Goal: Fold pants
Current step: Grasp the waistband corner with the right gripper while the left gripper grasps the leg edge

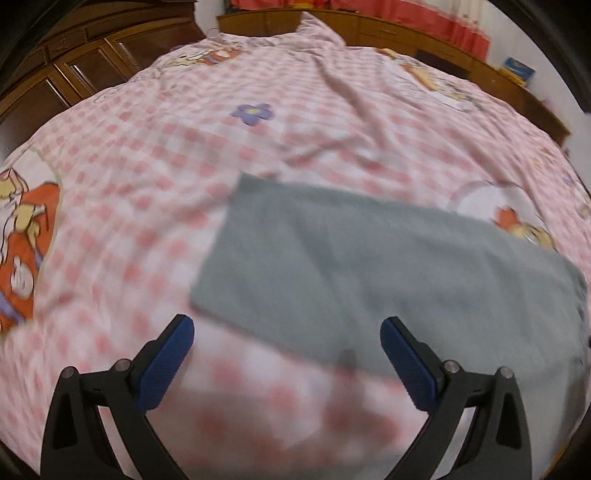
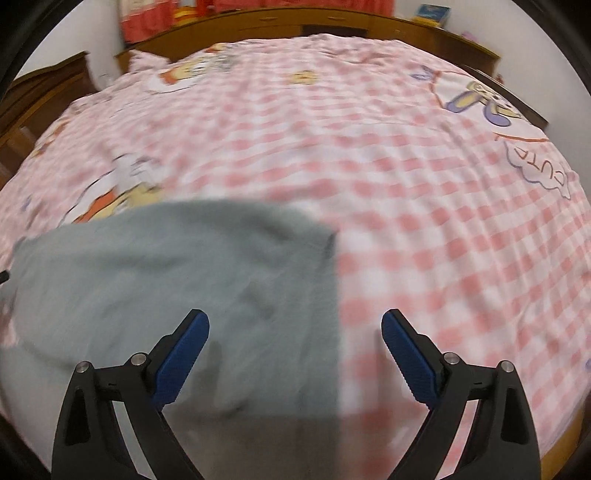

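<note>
Grey pants (image 1: 351,273) lie flat on the pink checked bed sheet, stretching from the middle to the right edge of the left wrist view. My left gripper (image 1: 287,325) is open and empty, hovering above their near left corner. In the right wrist view the pants (image 2: 177,288) fill the lower left, with a straight edge down the middle. My right gripper (image 2: 295,320) is open and empty, straddling that edge from above. Both views are motion-blurred.
The bed sheet (image 1: 155,177) has cartoon prints and wrinkles toward the far side. A wooden headboard (image 2: 295,20) and shelf run along the back, with red curtains (image 1: 424,18) behind. A dark wooden wardrobe (image 1: 74,66) stands at the far left.
</note>
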### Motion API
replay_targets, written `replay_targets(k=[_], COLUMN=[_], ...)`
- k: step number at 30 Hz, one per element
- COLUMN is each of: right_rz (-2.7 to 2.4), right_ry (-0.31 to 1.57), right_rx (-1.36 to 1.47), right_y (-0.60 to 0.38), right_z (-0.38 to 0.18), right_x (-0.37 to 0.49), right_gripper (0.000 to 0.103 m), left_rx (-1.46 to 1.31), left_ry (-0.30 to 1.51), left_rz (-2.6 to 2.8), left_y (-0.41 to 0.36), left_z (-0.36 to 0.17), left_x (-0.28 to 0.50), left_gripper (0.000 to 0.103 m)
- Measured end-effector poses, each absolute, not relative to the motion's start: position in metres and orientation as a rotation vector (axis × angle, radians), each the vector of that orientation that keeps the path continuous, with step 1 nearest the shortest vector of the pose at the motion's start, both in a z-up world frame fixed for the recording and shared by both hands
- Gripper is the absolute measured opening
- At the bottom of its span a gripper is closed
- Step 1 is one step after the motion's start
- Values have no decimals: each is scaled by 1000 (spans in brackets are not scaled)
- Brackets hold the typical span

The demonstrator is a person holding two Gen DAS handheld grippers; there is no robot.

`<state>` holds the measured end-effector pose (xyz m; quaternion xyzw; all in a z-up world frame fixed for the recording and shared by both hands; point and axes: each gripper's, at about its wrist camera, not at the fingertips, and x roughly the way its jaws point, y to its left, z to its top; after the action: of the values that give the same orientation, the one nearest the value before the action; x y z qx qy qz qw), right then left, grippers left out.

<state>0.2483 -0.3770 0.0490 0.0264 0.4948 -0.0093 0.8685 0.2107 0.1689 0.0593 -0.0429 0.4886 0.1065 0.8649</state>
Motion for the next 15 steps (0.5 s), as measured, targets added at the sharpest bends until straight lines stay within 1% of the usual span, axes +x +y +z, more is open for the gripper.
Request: replay_targets(k=[8,11,15], right_rz=[-49,-48,-35], right_ry=[1096,1078,1077], right_rx=[98,94,69], right_y=[-399,-397,-392], right_z=[15,8,7], right_x=[303,308,313], right_gripper=[97,100,100], left_rx=[-121,-119,-158], left_ry=[1034,1032,1046], left_rz=[278,299,277], left_y=[214,224,232], left_z=[40,31,18], left_x=[281,293,301], left_gripper=[103,103,103])
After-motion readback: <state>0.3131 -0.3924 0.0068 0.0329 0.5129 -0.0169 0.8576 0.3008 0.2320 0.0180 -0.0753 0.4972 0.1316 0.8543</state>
